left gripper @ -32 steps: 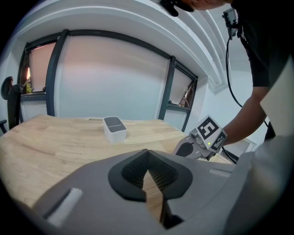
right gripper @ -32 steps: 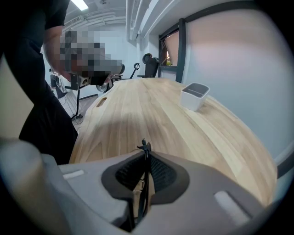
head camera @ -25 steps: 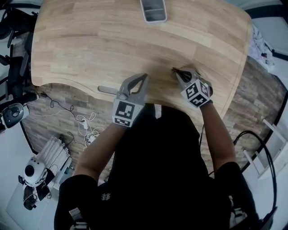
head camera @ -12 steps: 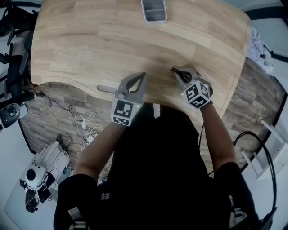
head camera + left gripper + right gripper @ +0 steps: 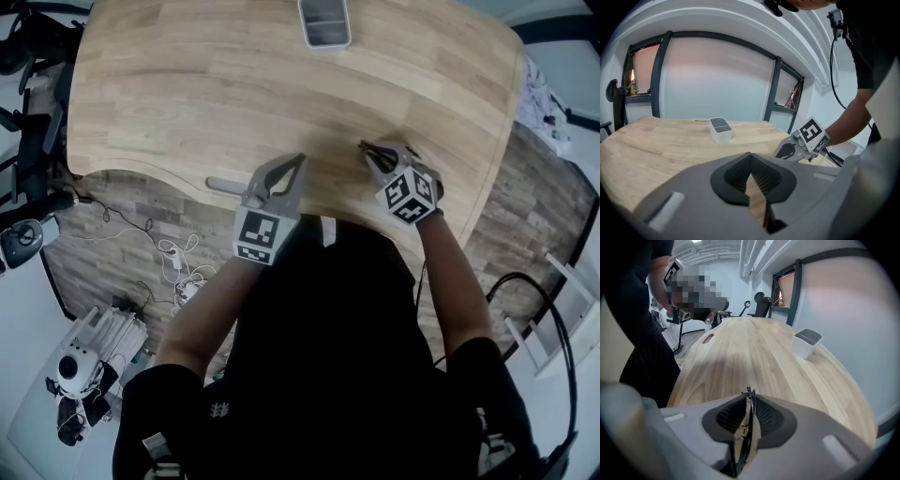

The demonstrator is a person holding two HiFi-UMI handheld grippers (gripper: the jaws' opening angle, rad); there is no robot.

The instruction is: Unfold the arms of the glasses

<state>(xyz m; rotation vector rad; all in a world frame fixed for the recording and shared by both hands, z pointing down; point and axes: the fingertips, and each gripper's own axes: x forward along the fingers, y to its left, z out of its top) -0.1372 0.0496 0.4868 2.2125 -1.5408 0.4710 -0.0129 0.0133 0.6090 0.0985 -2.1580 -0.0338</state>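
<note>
The thin, dark wire-framed glasses [image 5: 748, 420] sit in the right gripper [image 5: 749, 397], seen edge-on as a slim dark line. Its fingers are closed onto them from both sides, with only a short tip of the frame poking out beyond. In the head view this places the glasses over the near right part of the pale wooden bench [image 5: 234, 94], close to its near edge. I cannot tell whether they touch the wood.

The left gripper [image 5: 298, 159] hangs to the left, apart from the right one. Its fingers meet at the tips with nothing between them, and only a sliver of bench shows through the gap behind the tips. A white rectangular container [image 5: 324, 21] stands well away at the far edge.

The glasses look very light, thin and springy, and likely easy to bend or twist at the hinges. The frame offers little to grip and could swivel in the pinch. A sound hold would be on the front frame near one hinge, leaving the arm free. The left fingers would first have to spread, then catch the arm near its free end and swing it out gently, not forcing it past the hinge stop.
</note>
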